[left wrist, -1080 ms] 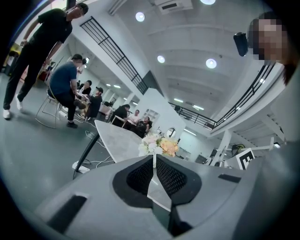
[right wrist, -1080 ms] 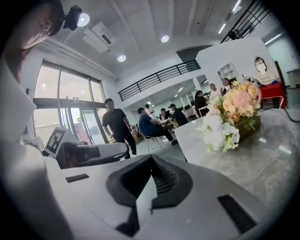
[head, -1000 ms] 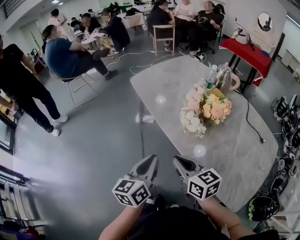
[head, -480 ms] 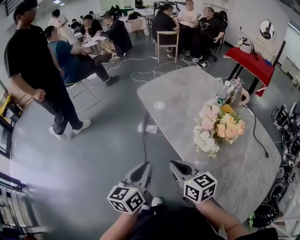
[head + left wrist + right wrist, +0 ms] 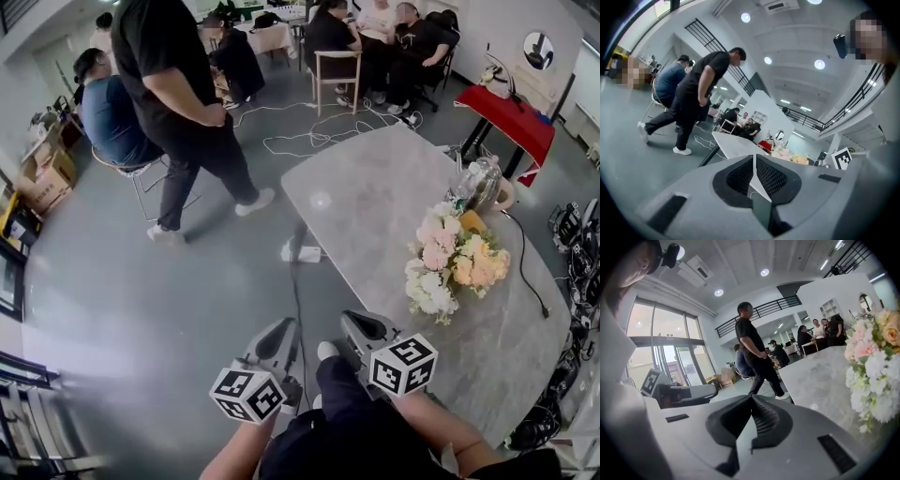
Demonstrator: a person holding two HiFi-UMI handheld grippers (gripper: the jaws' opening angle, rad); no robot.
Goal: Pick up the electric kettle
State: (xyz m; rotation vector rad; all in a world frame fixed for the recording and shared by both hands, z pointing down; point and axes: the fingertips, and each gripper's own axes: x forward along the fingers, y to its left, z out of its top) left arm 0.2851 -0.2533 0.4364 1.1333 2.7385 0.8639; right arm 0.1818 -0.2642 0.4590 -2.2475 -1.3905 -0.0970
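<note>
The glass electric kettle (image 5: 478, 183) stands at the far side of the grey marble table (image 5: 375, 216), behind a bouquet of pink, white and orange flowers (image 5: 455, 262). Both grippers hang low in the head view, short of the table's near end and far from the kettle. My left gripper (image 5: 281, 330) is shut and holds nothing, with its jaws meeting in the left gripper view (image 5: 753, 158). My right gripper (image 5: 361, 323) is shut and empty too, its jaws closed in the right gripper view (image 5: 751, 398), with the flowers (image 5: 874, 366) off to its right.
A person in black (image 5: 178, 84) walks over the floor left of the table. Seated people and chairs (image 5: 333, 66) fill the back. A black cable (image 5: 520, 262) trails off the table's right side. A red-covered table (image 5: 516, 108) and gear on the floor stand at the right.
The person in black has walked from the left edge toward the middle of the floor. Both grippers have shifted level beside the table's near end and stayed shut.
</note>
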